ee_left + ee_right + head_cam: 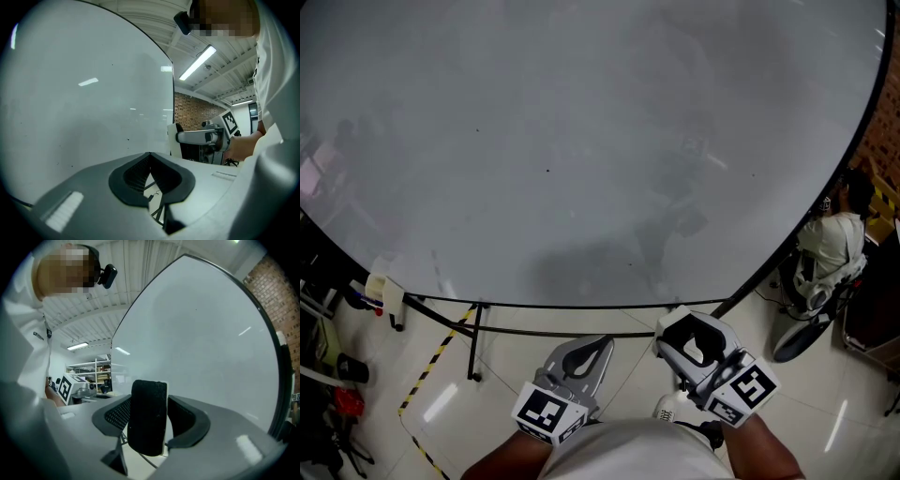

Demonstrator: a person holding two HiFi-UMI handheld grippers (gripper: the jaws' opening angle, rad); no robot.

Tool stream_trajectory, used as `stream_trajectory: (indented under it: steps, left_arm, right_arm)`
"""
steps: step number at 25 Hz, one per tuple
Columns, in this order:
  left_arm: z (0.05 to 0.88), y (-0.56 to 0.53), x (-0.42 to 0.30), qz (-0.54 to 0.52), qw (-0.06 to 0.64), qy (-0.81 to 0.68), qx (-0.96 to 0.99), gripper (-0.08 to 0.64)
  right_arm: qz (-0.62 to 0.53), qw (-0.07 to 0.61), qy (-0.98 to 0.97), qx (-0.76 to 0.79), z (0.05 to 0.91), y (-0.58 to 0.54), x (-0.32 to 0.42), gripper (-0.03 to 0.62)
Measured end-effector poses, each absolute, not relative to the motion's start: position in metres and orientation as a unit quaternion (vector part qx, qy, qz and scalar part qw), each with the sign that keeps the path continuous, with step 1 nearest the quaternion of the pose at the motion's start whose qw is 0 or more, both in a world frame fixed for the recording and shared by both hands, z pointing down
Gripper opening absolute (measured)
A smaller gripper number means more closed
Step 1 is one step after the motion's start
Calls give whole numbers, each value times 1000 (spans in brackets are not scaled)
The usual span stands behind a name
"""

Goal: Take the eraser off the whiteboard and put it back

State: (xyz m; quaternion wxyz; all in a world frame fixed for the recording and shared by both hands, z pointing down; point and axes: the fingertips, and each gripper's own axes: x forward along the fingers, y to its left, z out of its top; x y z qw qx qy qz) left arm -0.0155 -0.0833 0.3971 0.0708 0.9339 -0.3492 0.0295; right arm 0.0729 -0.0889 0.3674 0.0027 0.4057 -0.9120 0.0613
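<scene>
Eraser (pixel 147 416), dark felt on a pale backing, stands clamped between the wide-set jaws of the right gripper (pixel 152 405), whiteboard (pixel 211 333) ahead. We judge it light and squashy; grip its stiffer sides. Left gripper (pixel 150 157): jaws together, empty.

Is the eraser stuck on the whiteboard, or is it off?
Off. The eraser is pinched between the jaws of the right gripper, held in front of the whiteboard, not stuck on it.

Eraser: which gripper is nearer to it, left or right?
Right. The right gripper holds the eraser between its fingers; the left gripper is beside it, shut and empty, not touching the eraser.
</scene>
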Motion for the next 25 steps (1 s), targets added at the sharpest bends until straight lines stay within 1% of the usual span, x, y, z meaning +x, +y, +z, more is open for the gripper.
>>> stream_trajectory:
  steps: [10, 18, 25]
  left_arm:
    - [394, -83, -15, 35, 59, -348, 935, 17]
    - [388, -85, -15, 31, 51, -353, 934, 17]
    - [394, -81, -15, 39, 54, -351, 934, 17]
  right_arm:
    - [-4, 43, -903, 428, 377, -69, 83, 233]
    - [21, 39, -903, 427, 385, -70, 86, 233]
    - [14, 48, -901, 430, 385, -70, 85, 233]
